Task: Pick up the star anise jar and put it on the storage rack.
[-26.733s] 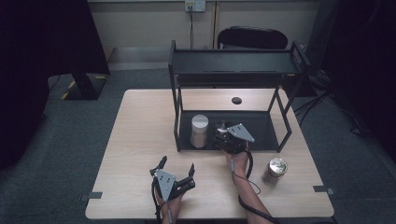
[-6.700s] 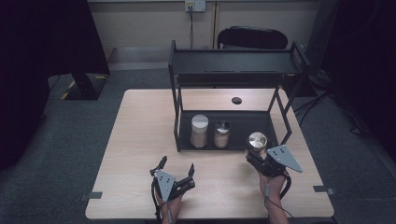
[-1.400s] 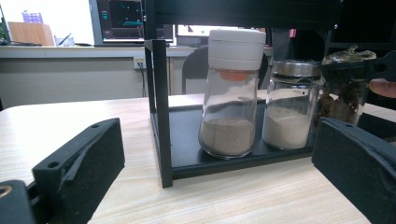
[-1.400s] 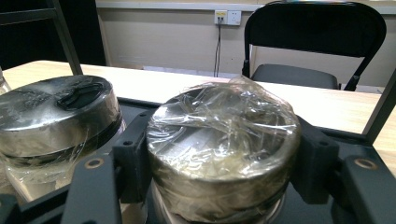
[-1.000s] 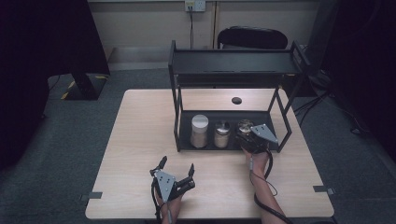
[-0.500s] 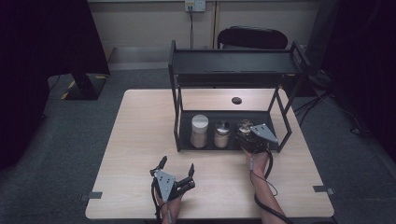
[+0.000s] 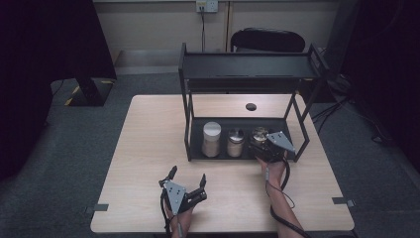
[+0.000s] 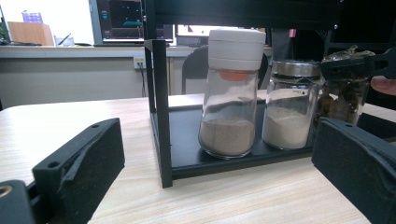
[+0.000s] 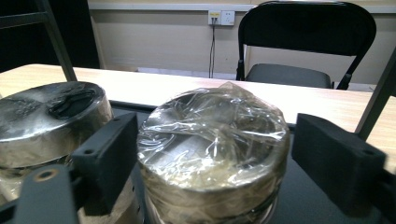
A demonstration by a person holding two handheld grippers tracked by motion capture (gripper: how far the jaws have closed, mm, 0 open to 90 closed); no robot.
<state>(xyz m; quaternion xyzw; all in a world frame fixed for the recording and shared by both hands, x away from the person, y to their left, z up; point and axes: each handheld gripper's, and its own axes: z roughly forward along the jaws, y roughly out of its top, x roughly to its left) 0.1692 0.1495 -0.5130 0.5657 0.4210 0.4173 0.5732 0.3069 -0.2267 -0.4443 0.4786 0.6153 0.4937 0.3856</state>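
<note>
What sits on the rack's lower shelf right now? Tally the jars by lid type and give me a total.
White plastic lid: 1, the tall jar of brownish powder.
Bare metal lid: 1, the shorter jar of pale powder.
Metal lid wrapped in clear film: 1, the jar with dark contents, between the right gripper's open jaws.
Total: 3 jars.

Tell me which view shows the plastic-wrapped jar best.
The right gripper view: the plastic-wrapped jar sits close between the open fingers. The left gripper view shows its side, partly hidden. In the high view it is small.
</note>
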